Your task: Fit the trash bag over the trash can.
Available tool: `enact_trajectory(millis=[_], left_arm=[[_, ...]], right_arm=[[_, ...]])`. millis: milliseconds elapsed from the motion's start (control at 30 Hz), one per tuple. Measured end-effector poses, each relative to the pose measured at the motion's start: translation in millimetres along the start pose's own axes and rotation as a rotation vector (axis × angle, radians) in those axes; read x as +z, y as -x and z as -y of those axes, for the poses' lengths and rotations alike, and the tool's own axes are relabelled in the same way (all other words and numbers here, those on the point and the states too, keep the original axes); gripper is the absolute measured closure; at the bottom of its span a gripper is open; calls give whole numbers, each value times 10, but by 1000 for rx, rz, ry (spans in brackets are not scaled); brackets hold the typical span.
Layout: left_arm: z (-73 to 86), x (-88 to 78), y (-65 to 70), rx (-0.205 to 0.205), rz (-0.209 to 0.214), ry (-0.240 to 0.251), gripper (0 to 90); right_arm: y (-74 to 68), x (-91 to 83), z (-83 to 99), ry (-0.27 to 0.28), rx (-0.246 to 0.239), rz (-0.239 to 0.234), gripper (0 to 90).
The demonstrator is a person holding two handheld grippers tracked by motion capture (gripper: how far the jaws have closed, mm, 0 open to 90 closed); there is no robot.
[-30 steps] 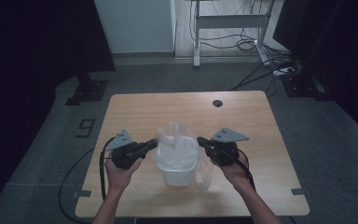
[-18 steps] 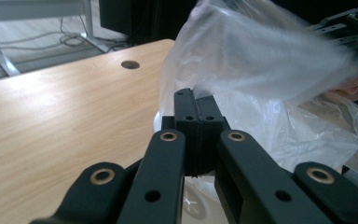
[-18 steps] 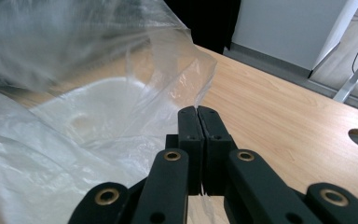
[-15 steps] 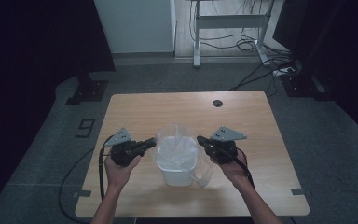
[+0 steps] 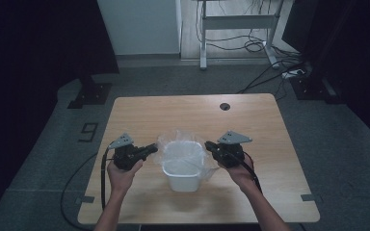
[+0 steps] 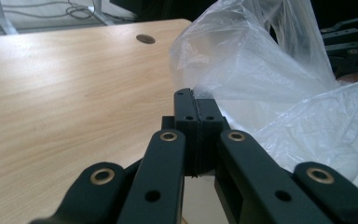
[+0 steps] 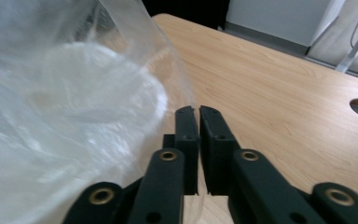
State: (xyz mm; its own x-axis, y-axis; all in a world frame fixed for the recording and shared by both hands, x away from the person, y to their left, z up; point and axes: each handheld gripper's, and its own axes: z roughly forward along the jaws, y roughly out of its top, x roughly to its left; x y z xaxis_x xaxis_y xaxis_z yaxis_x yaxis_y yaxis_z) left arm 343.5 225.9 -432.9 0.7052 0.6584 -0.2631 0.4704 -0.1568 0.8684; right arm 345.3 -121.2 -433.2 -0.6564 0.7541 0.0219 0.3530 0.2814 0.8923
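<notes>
Two tools flank a white bin [image 5: 183, 175] at frame centre on the surface [image 5: 250, 120], clear bag [image 5: 183, 149] lining it. Left tool [image 6: 195, 105]: jaws clamped on the bag edge, centre frame. Right tool [image 7: 198, 116]: jaws pinched on bag film, centre.

Wooden table [image 5: 183, 113] with cable port [image 5: 225, 106] on grey carpet floor [image 5: 347, 144] — white wall panel [image 5: 139, 26], metal desk frame [image 5: 236, 21], floor cables [image 5: 265, 45] beyond; surroundings dark.
</notes>
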Motion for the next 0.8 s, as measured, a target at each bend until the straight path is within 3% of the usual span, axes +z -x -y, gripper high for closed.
enact_trajectory(millis=[800], left_arm=[[303,84,-75,-40,4,-59,898]], right_arm=[[-8,121,192,-43,-10,-6,892]])
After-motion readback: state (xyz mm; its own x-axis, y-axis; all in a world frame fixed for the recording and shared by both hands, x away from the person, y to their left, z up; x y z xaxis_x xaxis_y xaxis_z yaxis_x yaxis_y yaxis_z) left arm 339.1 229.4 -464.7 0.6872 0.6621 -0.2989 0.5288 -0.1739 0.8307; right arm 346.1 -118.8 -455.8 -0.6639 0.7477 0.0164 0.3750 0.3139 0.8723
